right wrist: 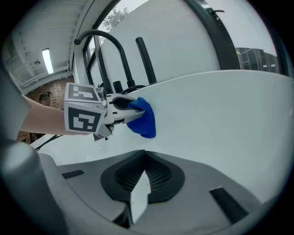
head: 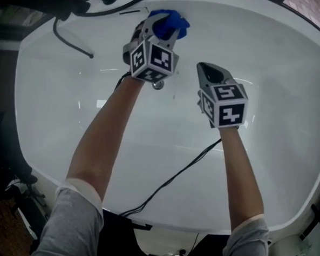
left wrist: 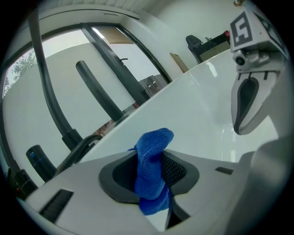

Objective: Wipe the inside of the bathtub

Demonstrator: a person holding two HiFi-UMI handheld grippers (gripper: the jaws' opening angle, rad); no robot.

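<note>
Cloth (head: 171, 21), blue, pinched in the closed left gripper (head: 157, 23), up at the bathtub's (head: 282, 78) far wall. Right gripper (head: 206, 69): jaws together, empty, hanging mid-tub. Might drag loose on a hard stroke, with only a narrow fold held.

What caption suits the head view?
Left claw holds a blue cloth at the far wall of the white bathtub; right claw shut, empty beside it.

A large dark-framed window (left wrist: 64, 43) lets in pale daylight, with a leafy tree (left wrist: 22, 69) outside. A ceiling strip light (right wrist: 46, 60) glows above a brick wall (right wrist: 33, 91).
</note>
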